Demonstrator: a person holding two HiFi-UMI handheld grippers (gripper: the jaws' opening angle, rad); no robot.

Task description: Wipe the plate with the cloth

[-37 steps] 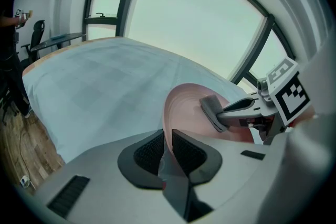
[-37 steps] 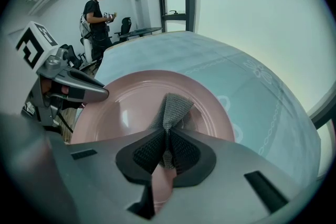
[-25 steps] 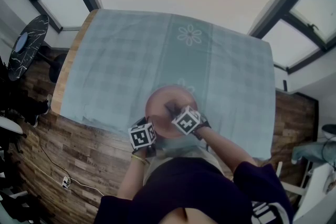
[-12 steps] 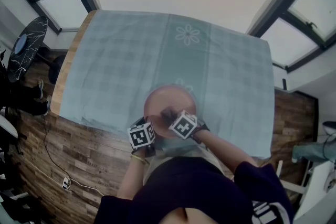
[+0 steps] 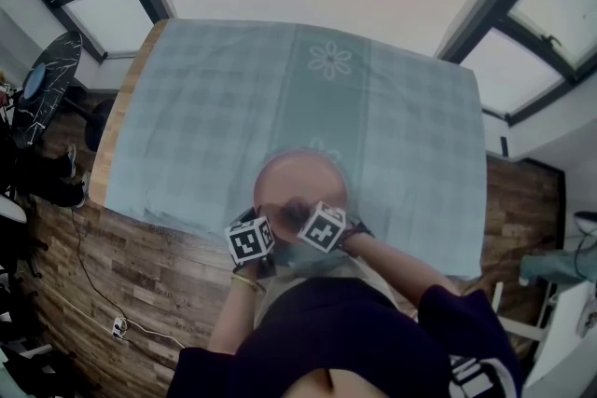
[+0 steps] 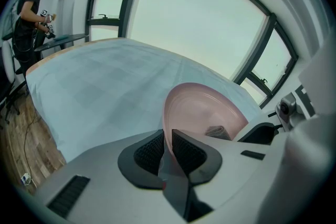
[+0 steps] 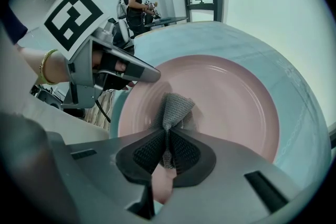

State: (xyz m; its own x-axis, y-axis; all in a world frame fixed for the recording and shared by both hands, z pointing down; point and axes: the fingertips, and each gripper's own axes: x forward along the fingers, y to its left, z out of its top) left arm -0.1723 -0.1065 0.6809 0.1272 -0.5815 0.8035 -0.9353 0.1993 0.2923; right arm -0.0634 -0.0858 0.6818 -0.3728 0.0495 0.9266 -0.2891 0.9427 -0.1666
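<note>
- Plate (image 5: pixel 300 182), pink and round, lies on the blue checked surface (image 5: pixel 196 107) close to its near edge.
- Left gripper (image 6: pixel 167 150) is clenched on the plate's near rim, which is pinched between its two pads. This hold anchors the wipe, so it should be firm and steady. Whether it lifts that edge off the surface, I cannot tell.
- Right gripper (image 7: pixel 168 152) is clamped on a bunched grey cloth (image 7: pixel 173 106). The cloth's free end fans out past the jaws and rests on the plate's inner face, on the side nearest the left gripper.
- To wipe well, only the cloth should touch the plate. The hard jaw tips look close to the plate, so tipping the right gripper a little would let the loose fold press flat.
- Strokes probably work best as overlapping arcs from the centre out to the far rim, with light, even pressure so the plate does not twist in the left gripper's pinch.
- One risk is that the strip under the left gripper gets missed. Another is that the cloth drags out of its pinch if it snags on the raised rim.
</note>
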